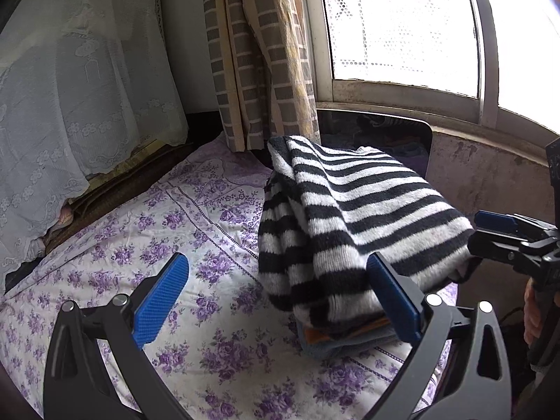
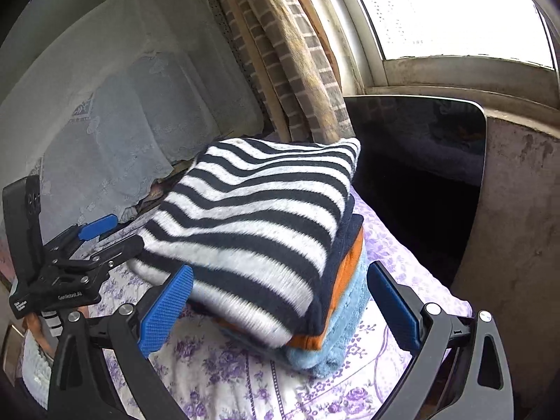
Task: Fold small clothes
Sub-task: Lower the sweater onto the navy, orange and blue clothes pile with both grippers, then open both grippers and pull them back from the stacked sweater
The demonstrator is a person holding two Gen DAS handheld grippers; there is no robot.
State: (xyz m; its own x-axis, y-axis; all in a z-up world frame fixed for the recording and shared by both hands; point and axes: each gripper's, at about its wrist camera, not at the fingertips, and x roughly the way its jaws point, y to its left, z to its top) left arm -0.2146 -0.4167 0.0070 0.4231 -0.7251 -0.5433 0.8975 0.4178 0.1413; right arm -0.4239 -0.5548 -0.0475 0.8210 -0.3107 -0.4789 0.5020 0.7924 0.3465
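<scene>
A folded black-and-white striped sweater [image 1: 350, 217] tops a stack of folded clothes on the flowered bed sheet [image 1: 175, 227]. In the right wrist view the striped sweater [image 2: 262, 217] lies over an orange garment [image 2: 344, 280] and a light blue one [image 2: 350, 315]. My left gripper [image 1: 280, 301] is open at the stack's near left side, its right pad in front of the sweater's edge. My right gripper [image 2: 280, 306] is open, its fingers straddling the stack's near corner and gripping nothing. Each gripper shows in the other's view: right gripper [image 1: 486, 234], left gripper [image 2: 112, 238].
A brick-pattern curtain [image 1: 262, 70] hangs behind the stack beside a bright window [image 1: 402, 24]. A lace cloth [image 1: 70, 105] drapes over something at the left. A dark glossy panel [image 2: 420, 147] and a stained wall [image 2: 518, 210] bound the bed on the right. A hand [image 1: 532, 311] holds the right gripper.
</scene>
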